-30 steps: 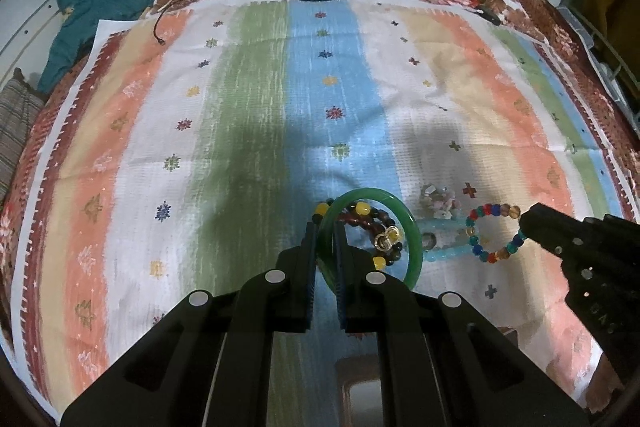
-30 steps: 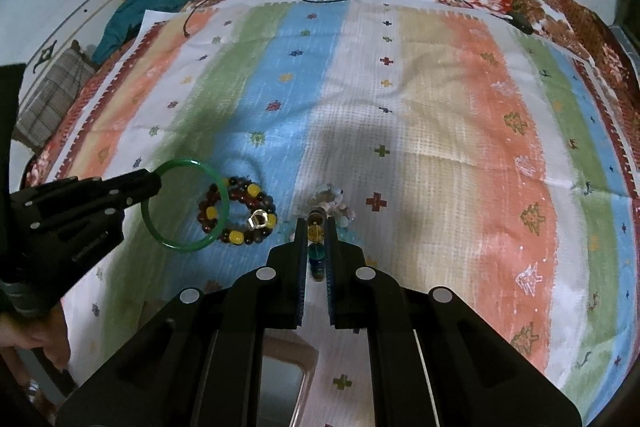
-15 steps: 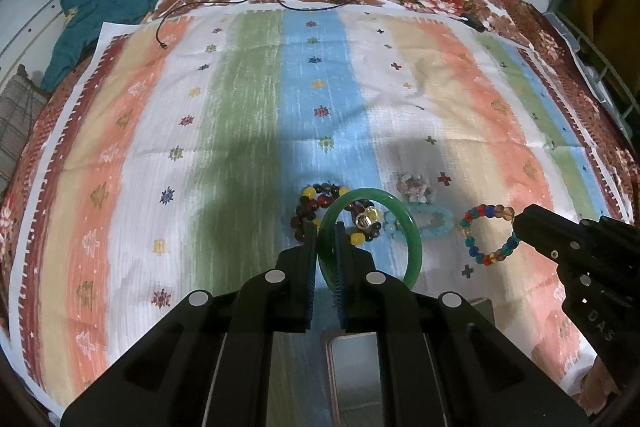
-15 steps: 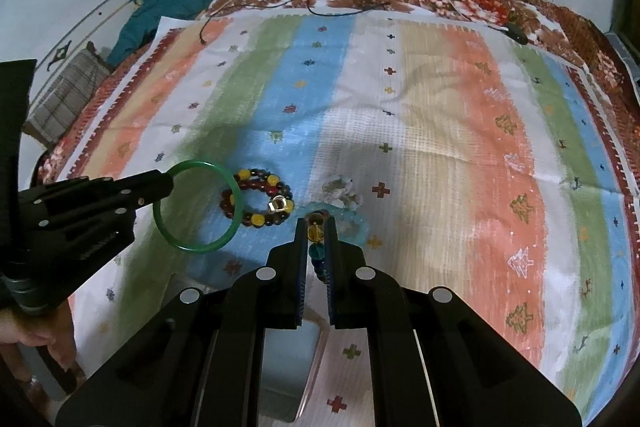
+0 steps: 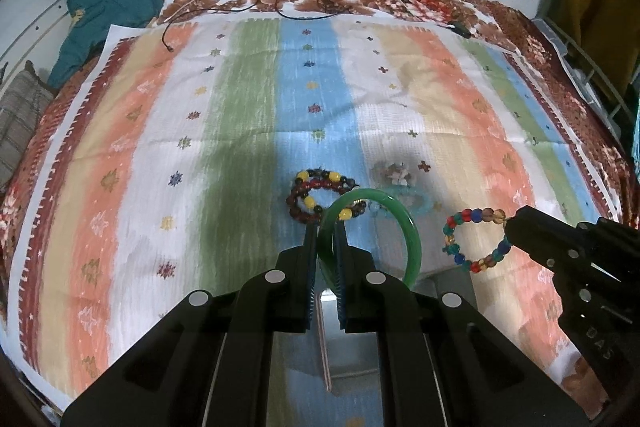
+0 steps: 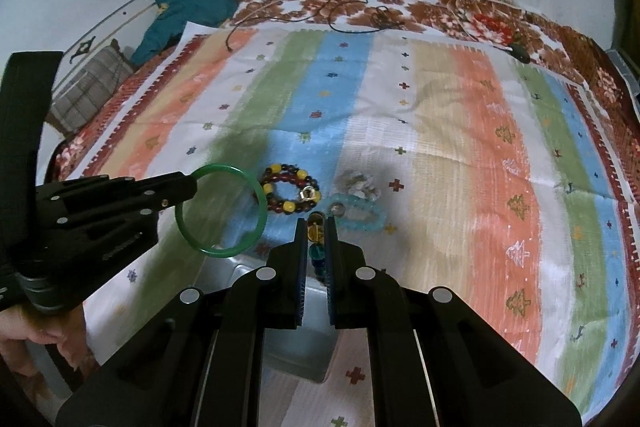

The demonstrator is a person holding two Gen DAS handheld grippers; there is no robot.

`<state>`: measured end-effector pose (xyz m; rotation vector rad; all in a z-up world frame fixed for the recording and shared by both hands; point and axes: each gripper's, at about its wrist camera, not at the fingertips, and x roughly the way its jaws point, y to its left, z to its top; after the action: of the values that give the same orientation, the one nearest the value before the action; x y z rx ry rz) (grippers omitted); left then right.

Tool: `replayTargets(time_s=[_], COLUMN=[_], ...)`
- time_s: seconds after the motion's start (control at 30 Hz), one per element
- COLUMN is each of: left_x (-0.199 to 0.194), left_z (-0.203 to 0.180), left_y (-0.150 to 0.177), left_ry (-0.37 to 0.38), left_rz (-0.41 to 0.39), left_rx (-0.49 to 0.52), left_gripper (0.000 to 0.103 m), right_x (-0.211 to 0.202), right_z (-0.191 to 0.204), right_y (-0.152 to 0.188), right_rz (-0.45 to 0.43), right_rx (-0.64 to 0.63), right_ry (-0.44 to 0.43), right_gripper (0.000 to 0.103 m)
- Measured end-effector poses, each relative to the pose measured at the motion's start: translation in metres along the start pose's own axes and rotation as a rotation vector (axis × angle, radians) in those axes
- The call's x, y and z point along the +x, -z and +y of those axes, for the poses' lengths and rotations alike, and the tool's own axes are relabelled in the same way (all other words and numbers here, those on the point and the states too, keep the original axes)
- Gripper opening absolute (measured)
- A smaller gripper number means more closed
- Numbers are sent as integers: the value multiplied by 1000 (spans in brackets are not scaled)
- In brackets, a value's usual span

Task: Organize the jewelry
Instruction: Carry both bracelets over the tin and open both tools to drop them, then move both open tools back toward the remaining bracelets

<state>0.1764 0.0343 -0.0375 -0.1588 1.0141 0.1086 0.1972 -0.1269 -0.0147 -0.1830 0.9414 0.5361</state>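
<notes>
Holding lifted pieces, left gripper (image 5: 324, 239) clamped on green bangle (image 5: 414, 239), right gripper (image 6: 316, 239) on multicolored bead bracelet (image 5: 476, 239); dark beaded bracelet (image 5: 320, 193), pale blue bracelet (image 6: 360, 215) lie unsorted.

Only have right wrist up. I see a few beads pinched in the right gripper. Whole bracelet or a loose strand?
Observer: Whole loop. The left wrist view shows a multicolour bead bracelet hanging as a closed ring from the right gripper, clear of the cloth.
Operator: And the left grip on the bangle? I only get it side-on.
Observer: The left gripper is shut on the green bangle. The band runs between the fingers, and the rest of the ring sticks out to the right.
</notes>
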Motion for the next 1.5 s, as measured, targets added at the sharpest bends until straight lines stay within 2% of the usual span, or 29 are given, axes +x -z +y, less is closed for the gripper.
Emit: replayTargets(time_s=[0.63, 0.87, 0.9, 0.93, 0.97, 1.0, 1.03, 1.07, 1.27, 1.5], left_x=[-30, -27, -25, -21, -18, -18, -18, -19, -19, -16], left_z=[-9, -24, -25, -27, -26, -26, -24, -20, -4, 8], left_y=[34, 42, 43, 44, 44, 44, 43, 42, 38, 31], left_ry=[23, 35, 40, 41, 28, 15, 1, -3, -23, 15], left_rz=[-20, 13, 29, 50, 58, 56, 50, 48, 37, 28], left_rx=[13, 54, 60, 66, 66, 65, 60, 48, -11, -75], left_gripper=[8, 8, 10, 20, 28, 36, 36, 36, 38, 47], right_x=[-16, -13, -10, -9, -8, -8, -8, -9, -6, 1], right_z=[12, 6, 5, 5, 4, 3, 1, -1, -10, -19], right_y=[32, 37, 38, 39, 39, 38, 38, 38, 34, 30], right_rz=[16, 42, 58, 63, 63, 61, 58, 56, 59, 76], right_rx=[-16, 16, 17, 13, 8, 10, 16, 26, 49, 71], right_ry=[-33, -42, -33, -16, 2, 10, 14, 15, 16, 19], right_gripper=[9, 9, 10, 11, 12, 21, 37, 42, 43, 53])
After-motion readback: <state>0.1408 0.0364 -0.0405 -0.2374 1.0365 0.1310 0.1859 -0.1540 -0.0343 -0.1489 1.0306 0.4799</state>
